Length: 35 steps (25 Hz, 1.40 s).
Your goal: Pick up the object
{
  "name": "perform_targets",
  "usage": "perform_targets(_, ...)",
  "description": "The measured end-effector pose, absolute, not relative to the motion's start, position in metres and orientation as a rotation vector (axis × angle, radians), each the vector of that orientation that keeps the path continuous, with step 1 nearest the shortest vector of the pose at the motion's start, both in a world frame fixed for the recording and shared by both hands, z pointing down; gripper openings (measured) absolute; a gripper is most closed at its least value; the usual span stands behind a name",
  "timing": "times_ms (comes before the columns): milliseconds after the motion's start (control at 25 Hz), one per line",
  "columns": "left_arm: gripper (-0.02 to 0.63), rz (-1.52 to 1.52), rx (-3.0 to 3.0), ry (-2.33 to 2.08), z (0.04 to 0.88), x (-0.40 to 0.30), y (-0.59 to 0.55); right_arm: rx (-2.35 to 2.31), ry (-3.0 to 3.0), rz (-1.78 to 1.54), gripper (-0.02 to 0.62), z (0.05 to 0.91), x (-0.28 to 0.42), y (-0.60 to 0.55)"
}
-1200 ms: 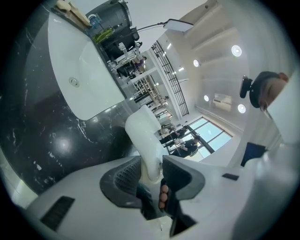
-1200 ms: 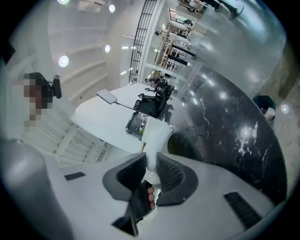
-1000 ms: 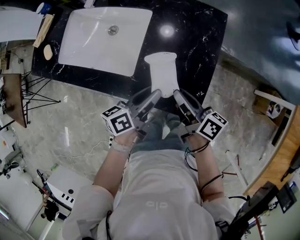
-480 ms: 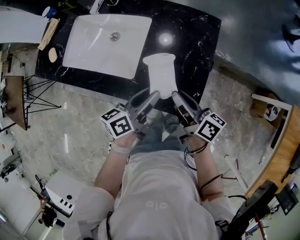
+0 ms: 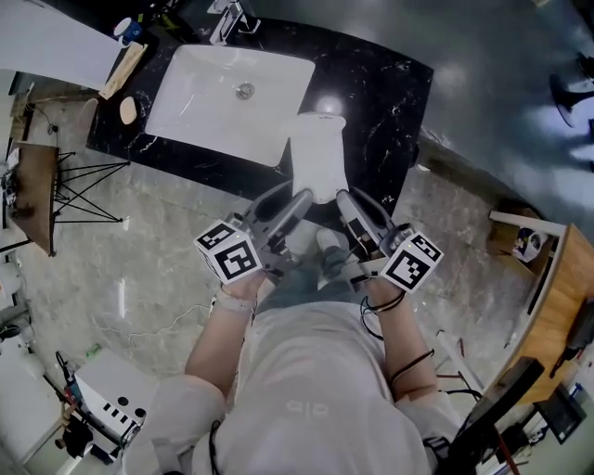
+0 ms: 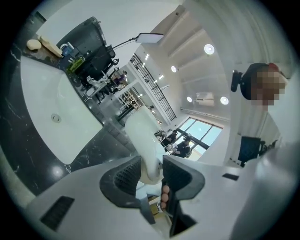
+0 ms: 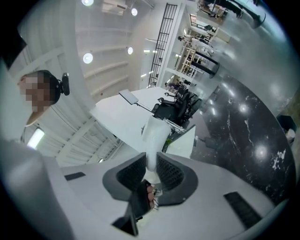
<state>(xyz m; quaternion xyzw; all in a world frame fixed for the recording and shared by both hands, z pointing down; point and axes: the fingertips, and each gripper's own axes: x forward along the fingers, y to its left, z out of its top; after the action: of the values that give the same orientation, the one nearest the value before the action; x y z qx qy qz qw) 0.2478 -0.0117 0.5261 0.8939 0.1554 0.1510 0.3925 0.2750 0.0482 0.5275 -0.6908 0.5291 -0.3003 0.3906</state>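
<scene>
Countertop (image 5: 380, 83) of black, white-veined stone fills the upper part of the head view, with a white rectangular sink (image 5: 200, 111) set into its left half. Person in a pale shirt (image 5: 311, 390) stands below it, one gripper in each hand.

Task's thing is a white vase-like object (image 5: 317, 158), smooth and unpatterned. It has a broad flared rim at the far end and a body that narrows toward the near end. It appears over the counter's front part, just right of the sink; whether its base touches the stone cannot be told.

Left gripper (image 5: 302, 197) and right gripper (image 5: 342, 197) both pinch the object's narrow near end from opposite sides. In the left gripper view the ribbed pads of the left gripper (image 6: 151, 171) press on the object (image 6: 143, 140); in the right gripper view the right gripper (image 7: 151, 171) clamps it (image 7: 154, 136) likewise.

Faucet (image 5: 230, 19) stands behind the sink. Small oval tan piece (image 5: 128, 110) lies on the counter left of the sink.
</scene>
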Motion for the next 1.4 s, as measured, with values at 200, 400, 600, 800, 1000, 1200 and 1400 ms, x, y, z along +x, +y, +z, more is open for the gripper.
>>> perform_targets(200,0.144,0.298,2.326,0.404,0.488,0.238,-0.021,-1.777,1.431,-0.692,0.083,0.49,0.266,0.038)
perform_targets(400,0.144,0.207,2.391,0.409,0.447,0.226,-0.035,-1.769,1.505,-0.608,0.083,0.45,0.255,0.024)
perform_targets(600,0.144,0.099,2.465,0.389,0.403,0.204,-0.055,-1.75,1.612,-0.517,0.083,0.407,0.236,0.003)
perform_targets(800,0.144,-0.001,2.518,0.319,0.366,0.173,-0.077,-1.701,1.745,-0.448,0.083,0.37,0.209,-0.022)
perform_targets(1000,0.144,-0.109,2.599,0.195,0.34,0.128,-0.12,-1.603,1.897,-0.413,0.083,0.345,0.17,-0.07)
perform_targets(1200,0.144,-0.19,2.626,0.038,0.317,0.073,-0.152,-1.485,2.037,-0.399,0.083,0.321,0.122,-0.107)
perform_targets(1400,0.144,-0.272,2.659,-0.169,0.308,0.007,-0.185,-1.305,2.191,-0.415,0.083,0.312,0.062,-0.149)
